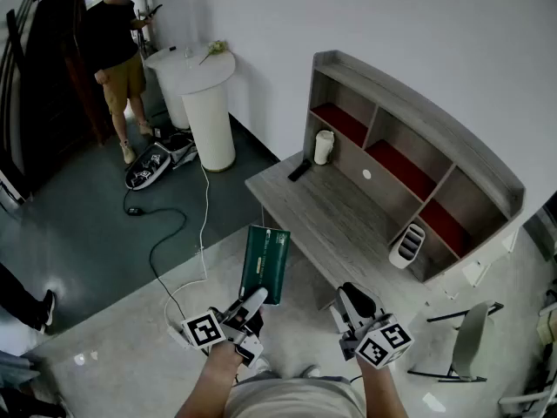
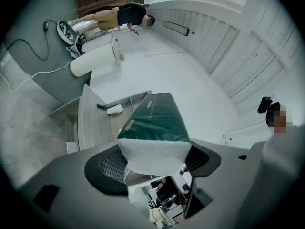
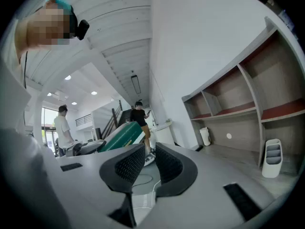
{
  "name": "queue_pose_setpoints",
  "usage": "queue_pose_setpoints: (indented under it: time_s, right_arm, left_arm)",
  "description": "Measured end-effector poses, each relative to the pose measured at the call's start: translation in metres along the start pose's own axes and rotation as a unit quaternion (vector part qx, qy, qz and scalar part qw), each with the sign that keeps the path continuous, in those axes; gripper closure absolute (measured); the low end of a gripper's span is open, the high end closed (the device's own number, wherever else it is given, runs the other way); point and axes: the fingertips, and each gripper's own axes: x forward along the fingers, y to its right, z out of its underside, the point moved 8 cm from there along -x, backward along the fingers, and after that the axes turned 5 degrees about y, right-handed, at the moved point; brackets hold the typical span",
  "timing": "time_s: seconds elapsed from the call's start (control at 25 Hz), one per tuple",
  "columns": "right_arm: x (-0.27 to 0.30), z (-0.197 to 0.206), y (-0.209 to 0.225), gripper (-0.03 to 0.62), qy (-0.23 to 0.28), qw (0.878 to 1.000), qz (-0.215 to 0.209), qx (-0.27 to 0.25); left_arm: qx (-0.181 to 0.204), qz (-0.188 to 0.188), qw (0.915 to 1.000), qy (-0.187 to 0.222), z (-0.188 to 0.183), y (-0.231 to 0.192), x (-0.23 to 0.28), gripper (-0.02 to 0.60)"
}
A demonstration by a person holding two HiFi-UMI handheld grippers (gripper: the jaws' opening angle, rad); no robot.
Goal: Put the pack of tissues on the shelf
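L gripper (image 2: 152, 162) is pinching the pack of tissues (image 2: 155, 120) by its white end, jaws wide round it, pack jutting ahead of the claw in mid-air; shelf (image 1: 409, 146) is sitting well ahead-right. R gripper (image 3: 145, 162) is hanging empty, jaws nearly together w/ slim gap. Risk imo: only the soft end is being gripped, so pack could sag or slip out mid-reach.

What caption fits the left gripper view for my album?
Left gripper holds a green tissue pack near the grey desk.
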Motion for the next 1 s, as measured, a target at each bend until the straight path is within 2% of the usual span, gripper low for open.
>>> queue_pose_setpoints:
  time_s: [0.32,0.48,0.76,1.0]
  right_arm:
    - [0.031,0.011,-0.019,0.516,-0.01,1.0,0.013,-0.014]
    - [0.04,0.011,-0.016,0.516,0.012,0.999,0.047,-0.001]
    - [0.062,0.011,0.028,0.516,0.027,0.997,0.073,0.028]
    - [0.091,-0.002,0.094,0.516,0.02,0.997,0.063,0.036]
  left_arm:
    - [0.0,-0.001,0.9997,-0.026,-0.037,-0.019,-0.015,0.216]
    - [-0.01,0.001,0.9991,-0.041,-0.05,-0.029,-0.01,0.216]
    - [-0.017,-0.002,0.9979,-0.062,-0.059,-0.052,0.032,0.216]
    - [-0.026,-0.016,0.9972,-0.068,-0.057,-0.071,0.106,0.216]
